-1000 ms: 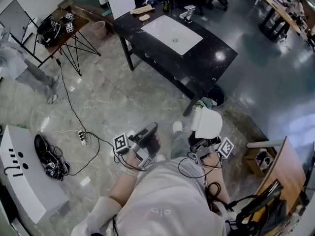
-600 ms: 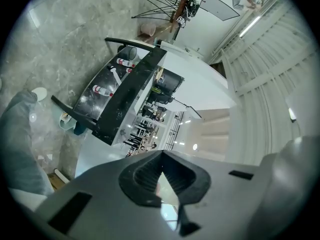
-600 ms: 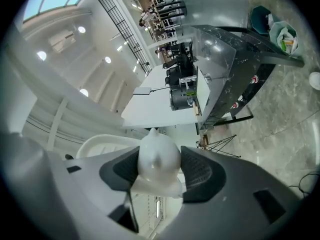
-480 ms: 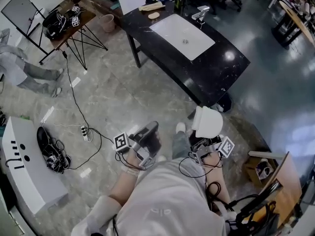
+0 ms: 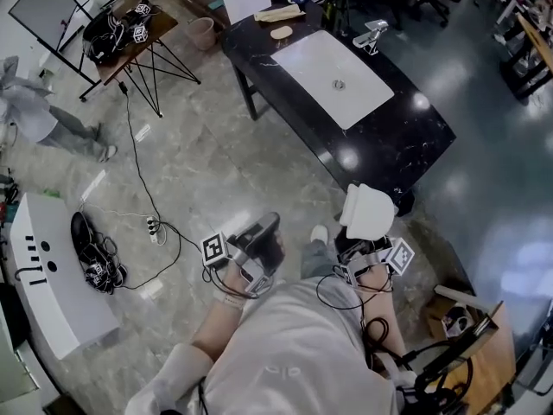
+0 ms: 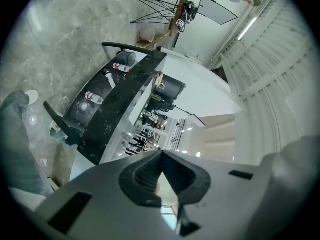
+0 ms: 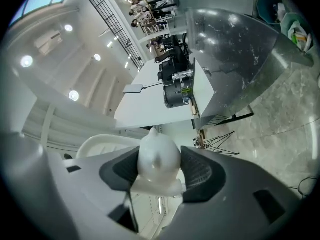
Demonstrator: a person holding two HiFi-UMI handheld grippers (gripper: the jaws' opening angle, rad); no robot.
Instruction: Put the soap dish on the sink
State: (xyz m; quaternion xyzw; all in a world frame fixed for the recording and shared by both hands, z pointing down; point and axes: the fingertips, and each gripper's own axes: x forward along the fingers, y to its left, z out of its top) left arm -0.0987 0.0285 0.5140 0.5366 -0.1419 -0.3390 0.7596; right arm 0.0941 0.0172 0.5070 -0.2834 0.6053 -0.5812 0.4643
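Your right gripper (image 5: 366, 245) holds the white dish (image 5: 367, 211), which sticks out past its fingers. Your left gripper (image 5: 264, 230) is alongside, fingers over bare floor (image 5: 216, 171). The sink (image 5: 333, 66) lies well beyond both fingertips, in the black table (image 5: 397, 137).

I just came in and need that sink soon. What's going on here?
A person holds a white soap dish clamped in the right tool; the left tool is shut and empty. They stand short of the black counter with the white sink, so the dish is not yet there.
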